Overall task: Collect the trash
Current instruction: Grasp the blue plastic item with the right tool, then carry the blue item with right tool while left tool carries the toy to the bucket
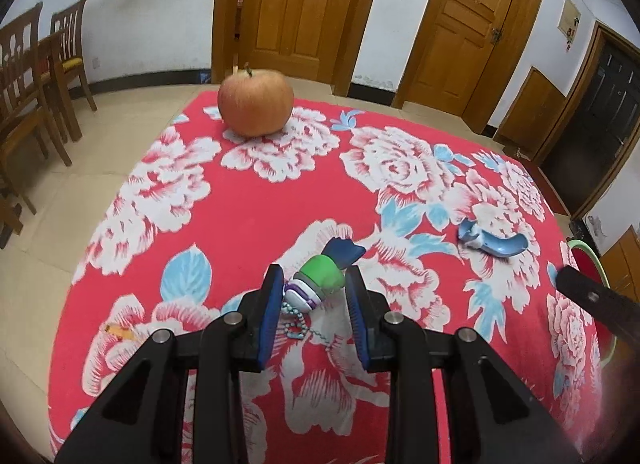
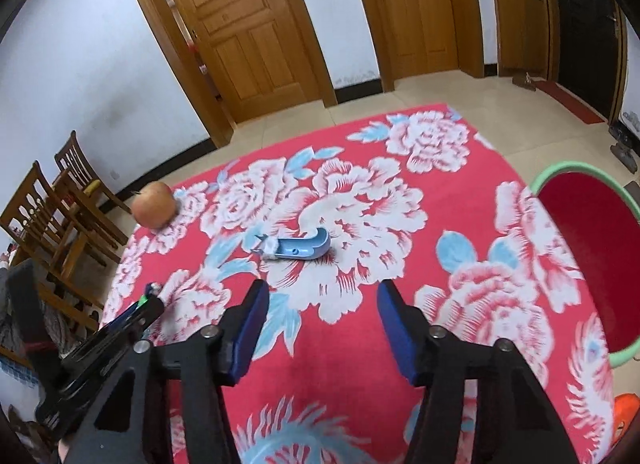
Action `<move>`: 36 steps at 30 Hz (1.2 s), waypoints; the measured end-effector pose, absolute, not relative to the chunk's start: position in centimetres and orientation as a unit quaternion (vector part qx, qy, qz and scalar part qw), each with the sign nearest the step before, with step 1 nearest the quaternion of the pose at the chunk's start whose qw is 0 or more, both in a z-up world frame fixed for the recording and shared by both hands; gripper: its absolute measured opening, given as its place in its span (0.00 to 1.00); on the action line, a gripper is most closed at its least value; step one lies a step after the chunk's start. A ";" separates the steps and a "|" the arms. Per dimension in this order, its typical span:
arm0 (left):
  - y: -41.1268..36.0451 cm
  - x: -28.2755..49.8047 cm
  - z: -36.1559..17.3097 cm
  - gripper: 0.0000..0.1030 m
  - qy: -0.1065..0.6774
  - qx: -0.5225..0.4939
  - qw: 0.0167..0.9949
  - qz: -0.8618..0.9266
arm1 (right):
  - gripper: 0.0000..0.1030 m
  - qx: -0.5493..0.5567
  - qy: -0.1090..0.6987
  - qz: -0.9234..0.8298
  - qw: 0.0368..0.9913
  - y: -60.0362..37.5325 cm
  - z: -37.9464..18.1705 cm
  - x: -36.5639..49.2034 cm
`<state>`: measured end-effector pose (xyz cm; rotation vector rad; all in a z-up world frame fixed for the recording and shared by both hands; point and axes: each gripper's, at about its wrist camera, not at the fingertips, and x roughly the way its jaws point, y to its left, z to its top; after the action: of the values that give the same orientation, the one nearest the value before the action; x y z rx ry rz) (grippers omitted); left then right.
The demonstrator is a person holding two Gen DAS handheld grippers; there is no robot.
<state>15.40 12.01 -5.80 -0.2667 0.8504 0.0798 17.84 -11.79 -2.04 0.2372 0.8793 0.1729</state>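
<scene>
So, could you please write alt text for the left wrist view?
The left gripper holds a small green, white and blue toy with a bead chain above a red floral tablecloth. An apple sits at the far edge; a blue plastic piece lies right.

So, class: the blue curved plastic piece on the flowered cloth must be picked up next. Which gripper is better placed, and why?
The right. The right gripper faces the blue piece with open, empty jaws. The left gripper has the green toy between its pads, with the blue piece off to its side.

Both wrist cameras look steeply down, sharing the tablecloth (image 1: 248, 224).
</scene>
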 end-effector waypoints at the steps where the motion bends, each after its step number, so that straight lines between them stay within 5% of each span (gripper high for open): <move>1: 12.0 15.4 -5.9 0.30 0.412 -0.132 0.901 0.035 | 0.52 0.114 0.427 0.083 0.893 -11.7 -2.4 18.3; 9: 12.0 15.6 -6.3 0.30 0.414 -0.132 0.900 0.034 | 0.39 0.110 0.441 0.082 0.887 -10.2 -4.3 21.3; 17: 11.9 15.5 -6.4 0.30 0.414 -0.127 0.900 0.035 | 0.37 0.098 0.433 0.068 0.893 -9.5 -4.6 23.1; 22: 12.0 15.5 -6.4 0.30 0.413 -0.131 0.901 0.032 | 0.18 0.095 0.445 0.066 0.888 -9.5 -5.4 23.7; 25: 12.0 15.5 -6.4 0.30 0.412 -0.131 0.901 0.032 | 0.14 0.104 0.441 0.067 0.889 -9.8 -5.3 23.6; 36: 11.5 15.2 -6.0 0.30 0.402 -0.125 0.907 0.027 | 0.14 0.128 0.408 0.068 0.901 -12.3 -2.3 20.6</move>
<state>15.21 11.55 -5.98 -0.2572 0.8299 0.0555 20.63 -12.30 -2.29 0.2654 0.8446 0.1402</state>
